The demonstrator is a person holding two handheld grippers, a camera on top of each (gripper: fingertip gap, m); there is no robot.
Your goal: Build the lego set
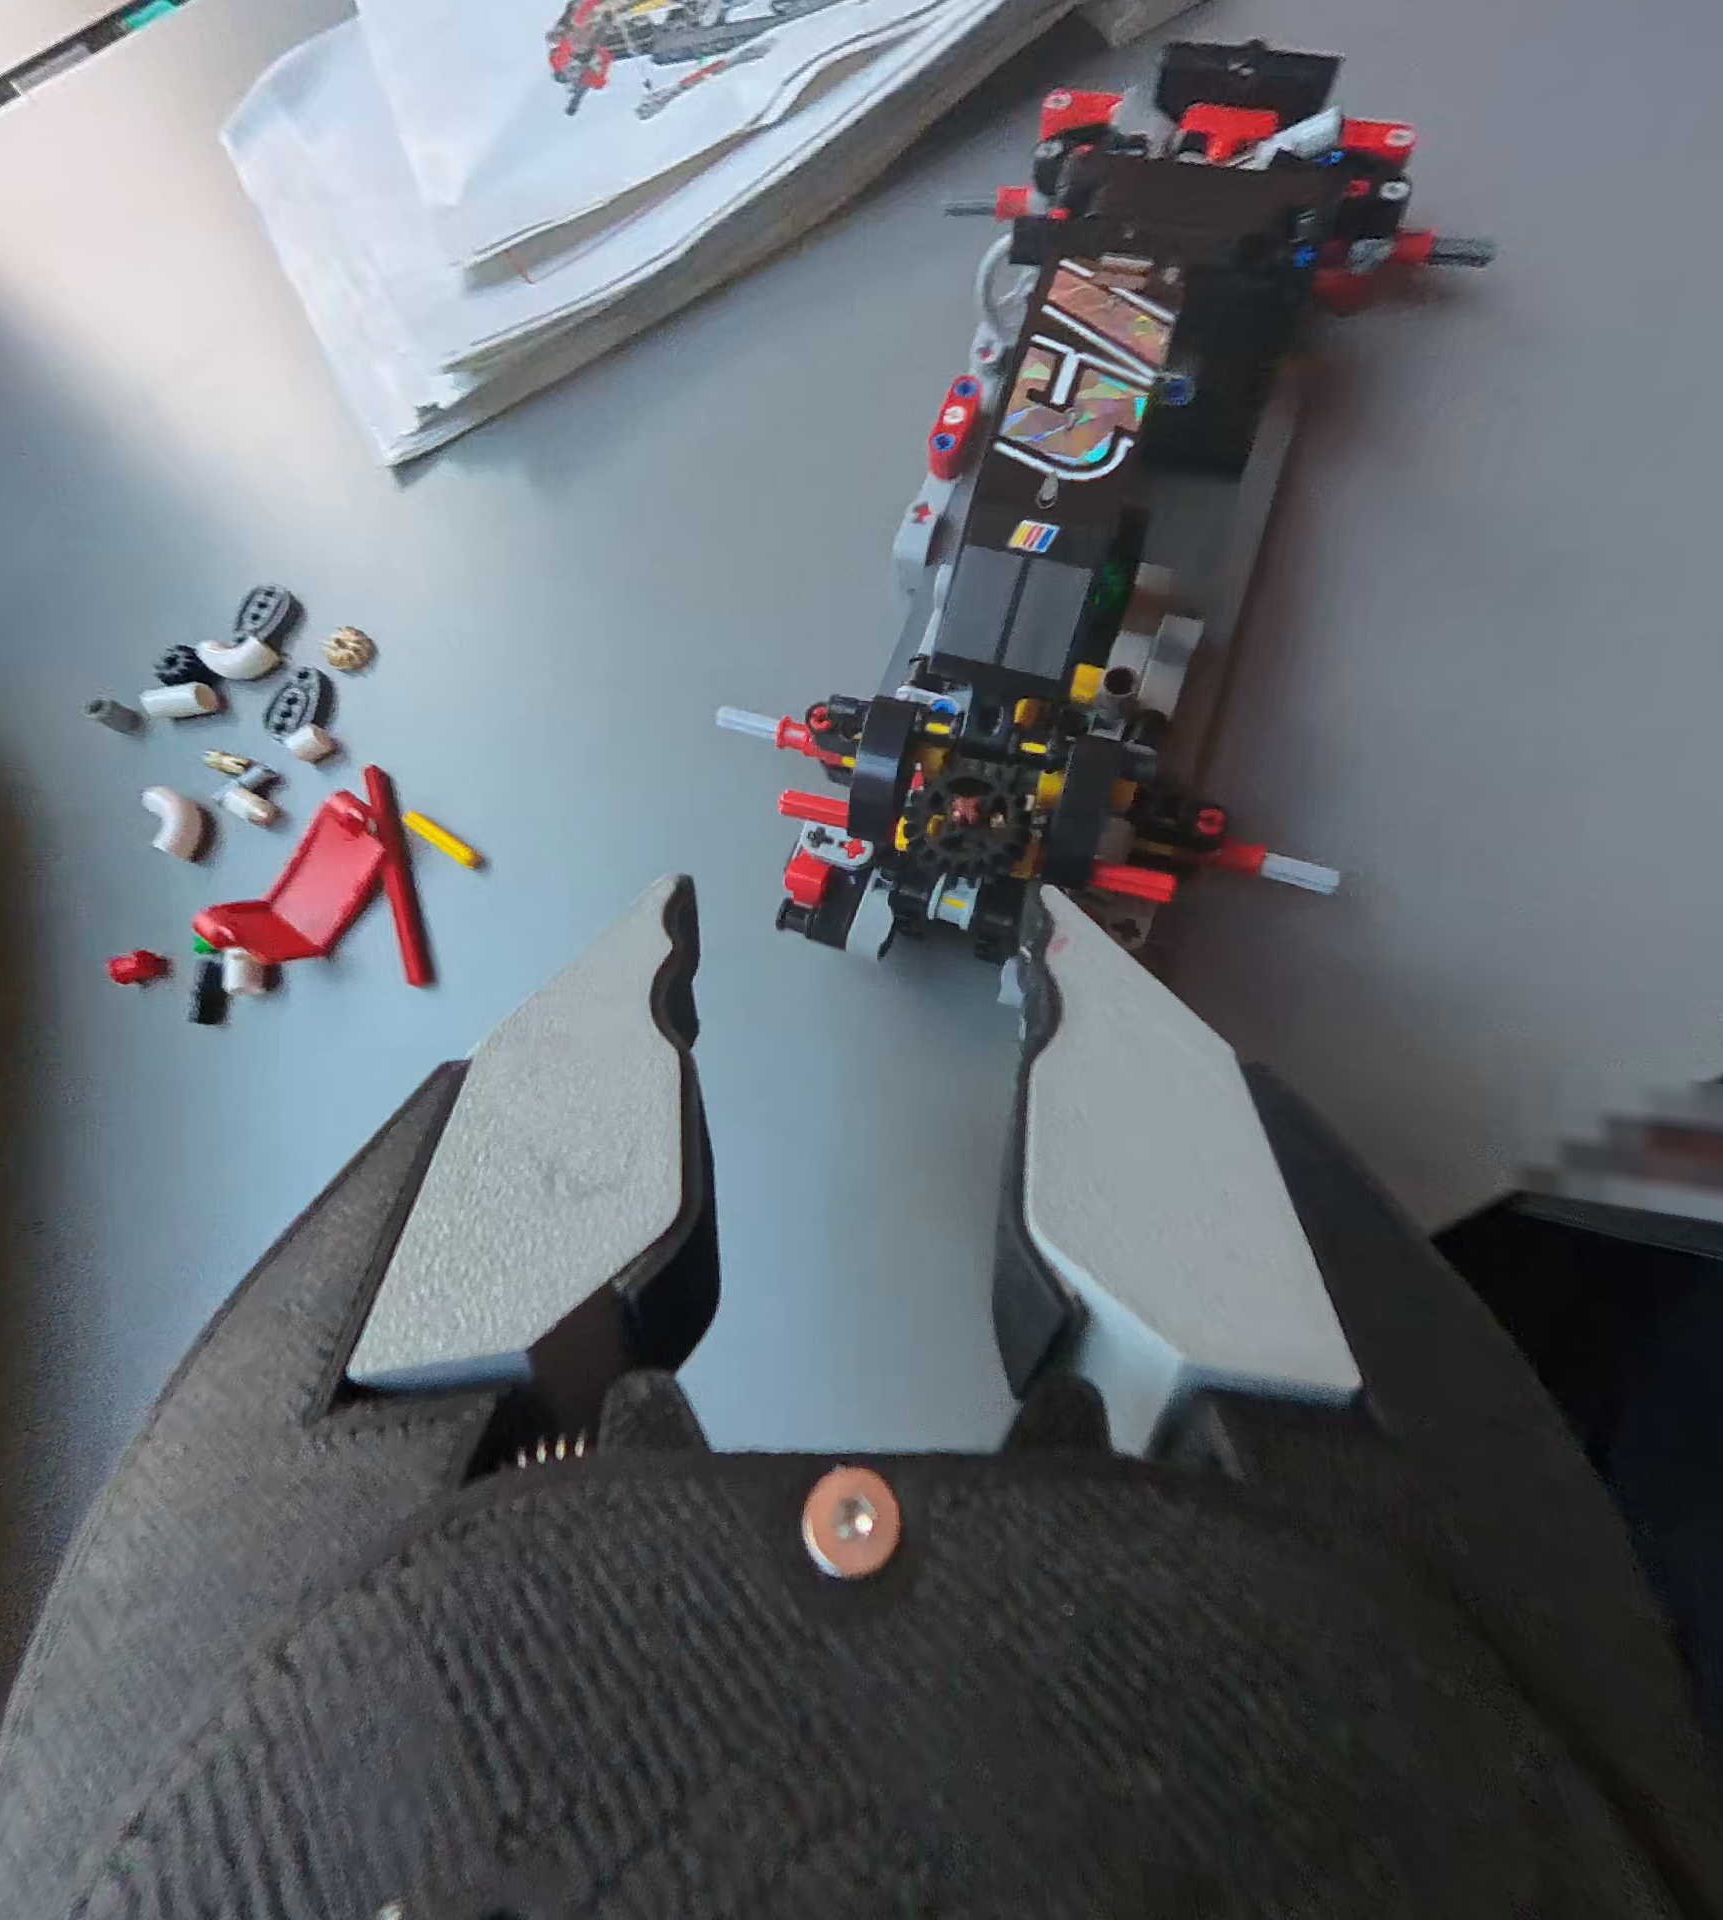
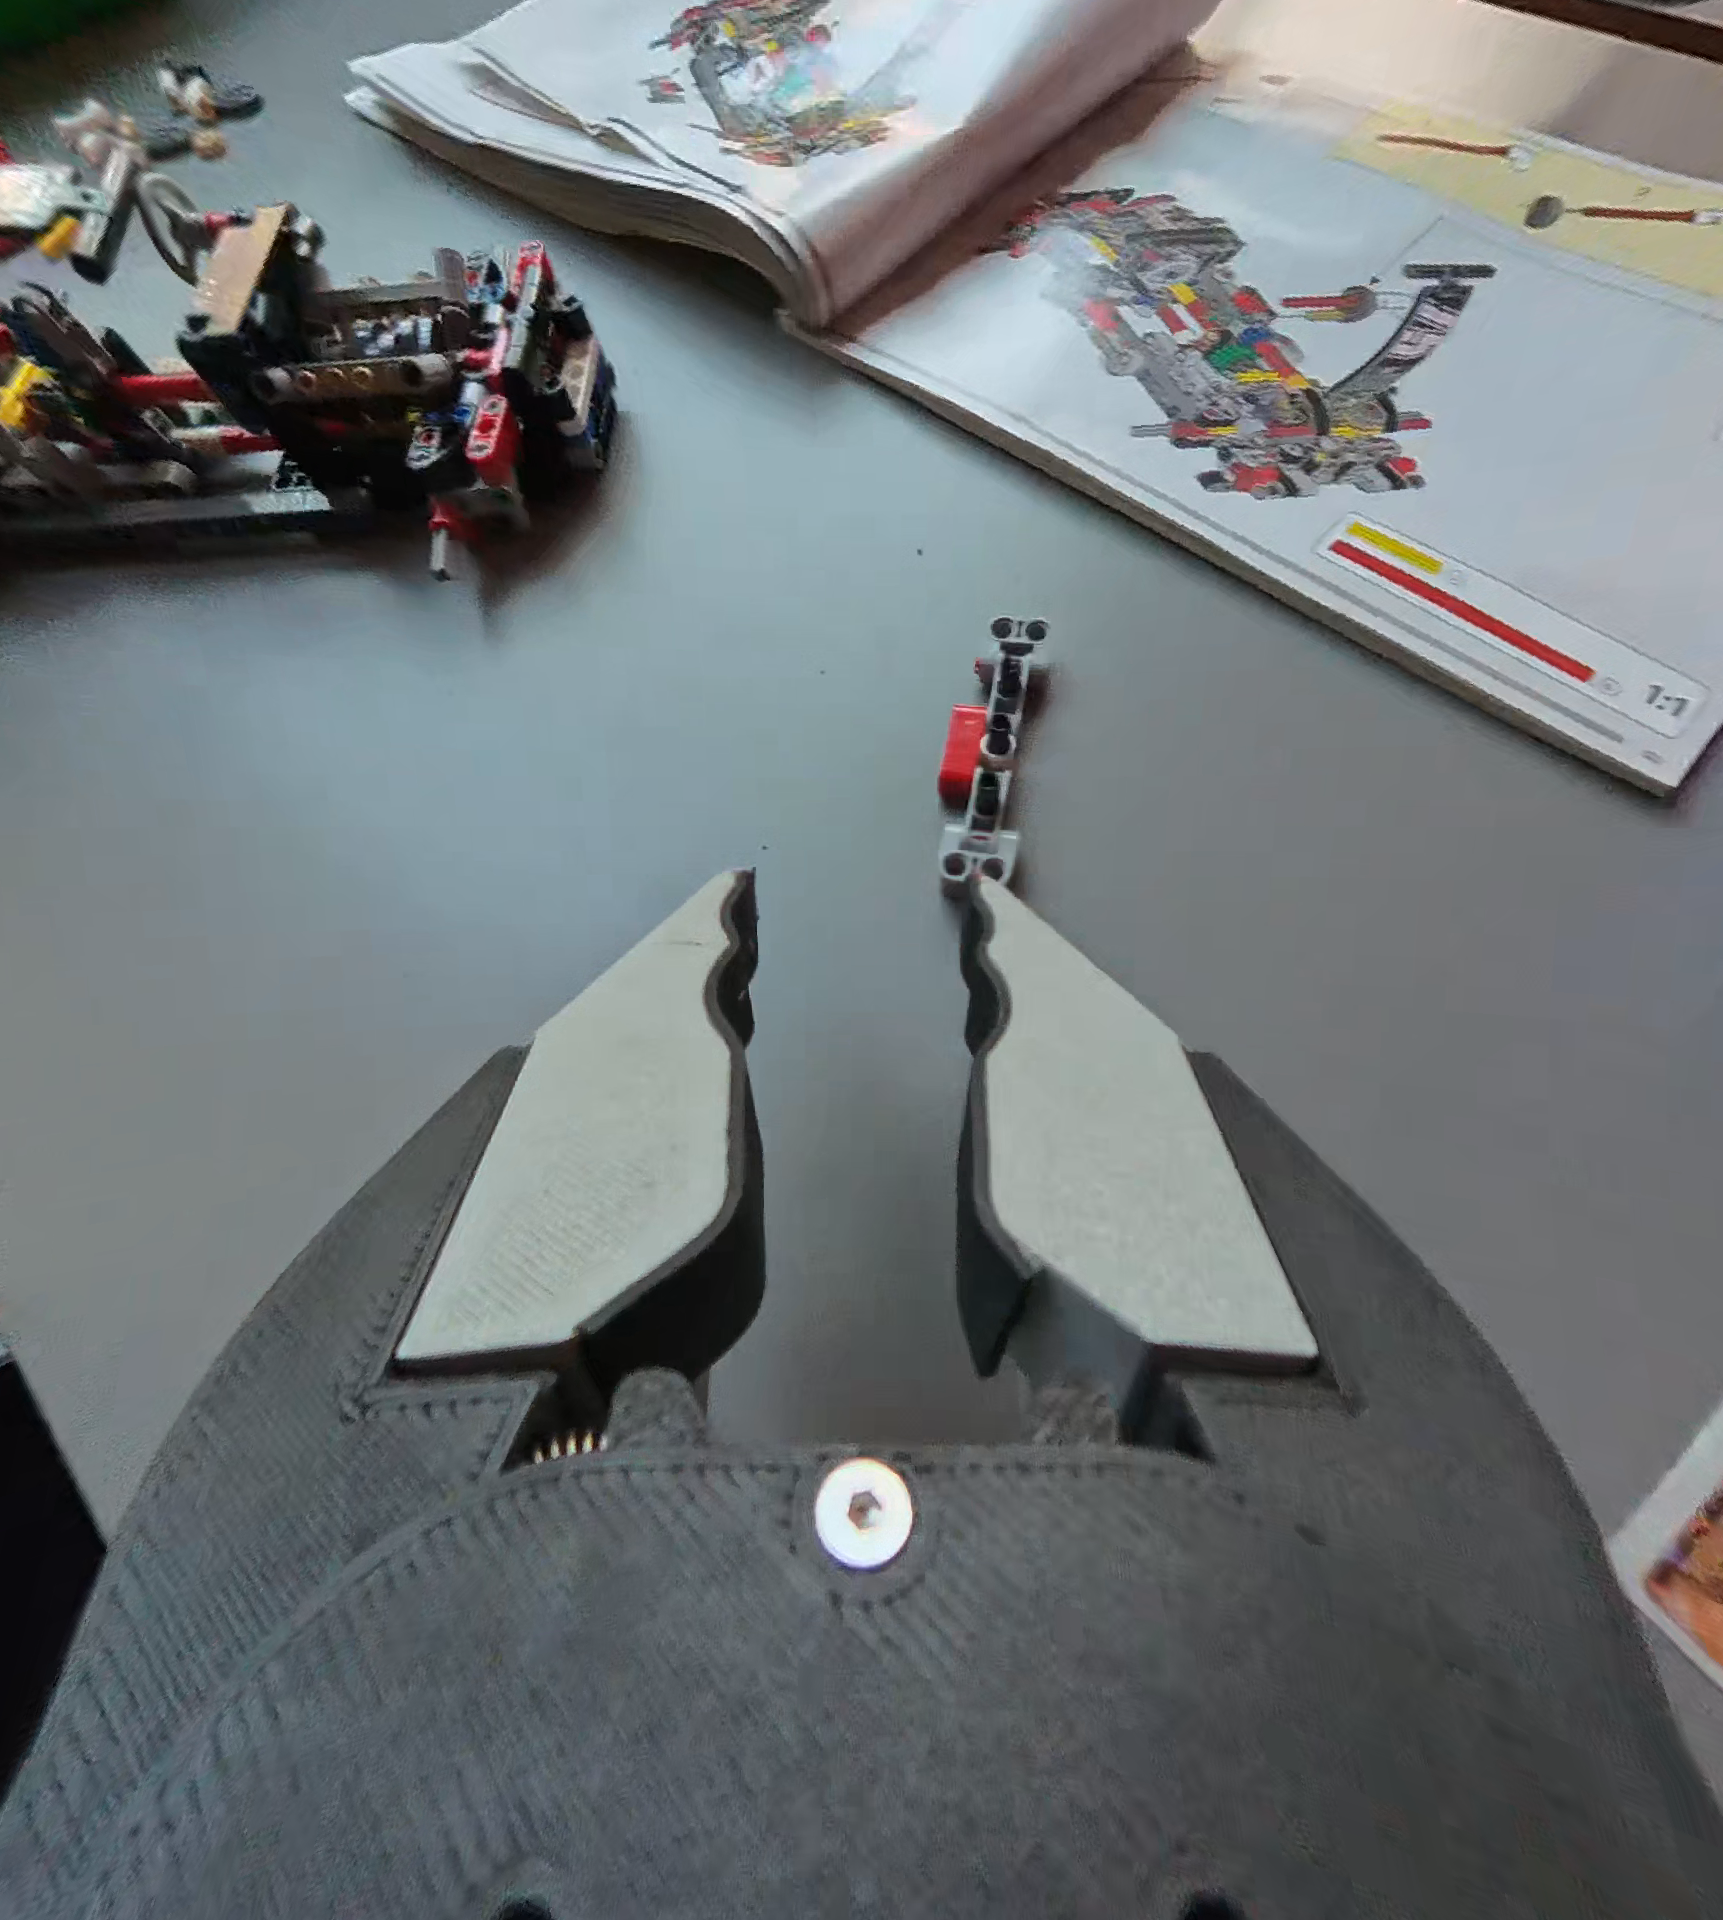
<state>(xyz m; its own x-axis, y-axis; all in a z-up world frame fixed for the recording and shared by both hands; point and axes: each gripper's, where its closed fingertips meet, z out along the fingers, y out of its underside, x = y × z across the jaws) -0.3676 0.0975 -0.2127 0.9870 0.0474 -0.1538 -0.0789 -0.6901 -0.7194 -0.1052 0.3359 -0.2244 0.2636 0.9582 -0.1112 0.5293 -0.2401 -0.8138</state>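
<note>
Left gripper [image 1: 862, 914], jaws apart and empty, hovers beside a black-and-red brick-built car chassis [image 1: 1096, 582] on the grey table [image 1: 628, 582]; right gripper [image 2: 862, 899], jaws apart, nears a small grey-and-red beam assembly [image 2: 992, 758].

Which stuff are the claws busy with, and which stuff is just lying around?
Near the claws:
- left claw, open, holding nothing, nearest the brick car
- right claw, open, holding nothing, one tip by the small grey beam

Just lying about:
- pile of loose pieces
- open booklet
- table
</note>
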